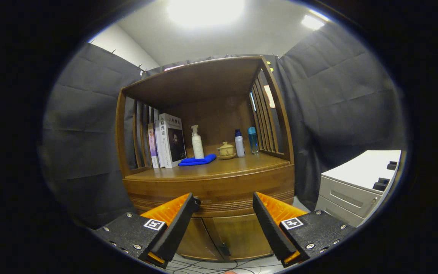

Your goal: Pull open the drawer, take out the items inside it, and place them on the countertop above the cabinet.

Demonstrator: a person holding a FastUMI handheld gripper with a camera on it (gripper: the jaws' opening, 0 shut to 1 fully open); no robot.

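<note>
A brown wooden cabinet (pixel 211 190) stands straight ahead of me, with a countertop (pixel 219 167) under an open shelf frame. Its drawer front (pixel 211 192), a curved band below the countertop, is closed, so whatever is inside is hidden. Two lower doors (pixel 226 234) sit beneath it. My gripper (pixel 226 203) is open, fingers spread wide, with nothing between them. The fingertips (pixel 192 199) hover in front of the drawer band, apart from the wood as far as I can tell.
On the countertop stand several books (pixel 167 140), a white pump bottle (pixel 197 142), a folded blue cloth (pixel 198 160), a small lidded cup (pixel 226 149), a white bottle (pixel 239 144) and a blue bottle (pixel 253 140). A grey-white drawer unit (pixel 356 186) stands to the right. Cables (pixel 211 264) lie on the floor.
</note>
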